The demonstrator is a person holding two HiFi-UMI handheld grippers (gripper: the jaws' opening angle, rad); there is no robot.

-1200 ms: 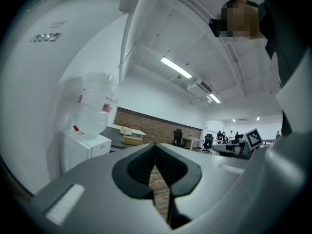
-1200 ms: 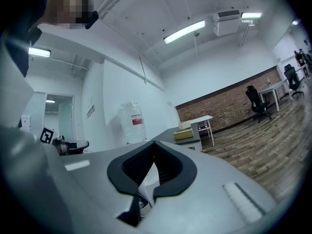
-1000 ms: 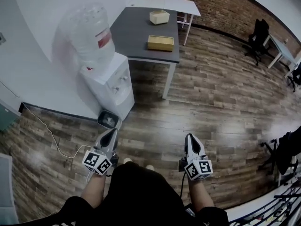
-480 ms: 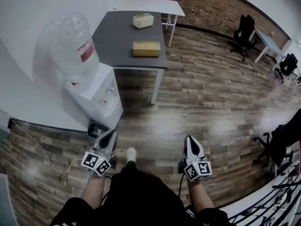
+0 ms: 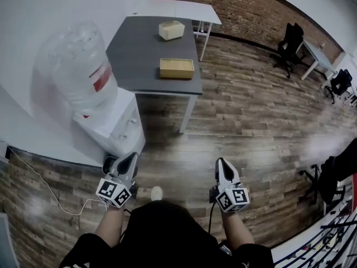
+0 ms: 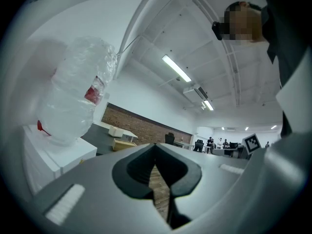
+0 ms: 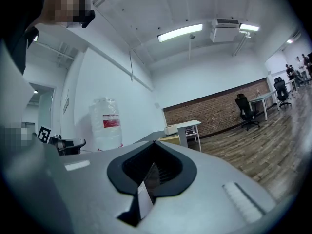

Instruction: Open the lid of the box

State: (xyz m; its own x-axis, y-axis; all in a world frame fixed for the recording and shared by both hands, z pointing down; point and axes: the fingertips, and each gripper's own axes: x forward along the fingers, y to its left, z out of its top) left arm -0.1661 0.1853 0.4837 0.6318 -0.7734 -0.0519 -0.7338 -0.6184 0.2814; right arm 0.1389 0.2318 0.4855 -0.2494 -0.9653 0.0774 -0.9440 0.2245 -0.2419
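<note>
wood plank floor [image 5: 251,121] is filling most of the head view, with a brick wall [image 5: 234,4] running along the far side and a white wall [image 5: 56,15] taking the left. dark grey table [image 5: 139,49] is standing far left of centre, a white table [image 5: 184,7] sitting at its far end. water dispenser [image 5: 114,130] is standing near left against the white wall, carrying a big clear bottle [image 5: 75,66]; how full it is i cannot tell. office chairs [image 5: 290,41] are sitting far right.

two boxes are lying apart on the dark table: a flat tan box [image 5: 177,68] by the near right edge and a cream box [image 5: 171,29] further back. both are looking closed, no contents showing. the tan box is probably the task's one, lid on, untouched.

left gripper [image 5: 133,157] and right gripper [image 5: 221,162] are pointing level close to the person's body, well apart from the table, both clenched fully on nothing.

step in hand is looking like the approach. doing it well is meaning squaring up to the table's near edge, opening the jaws before reaching, steadying the base with one gripper and catching the lid edge with the other, lifting gently so the light box is not sliding off the edge.
</note>
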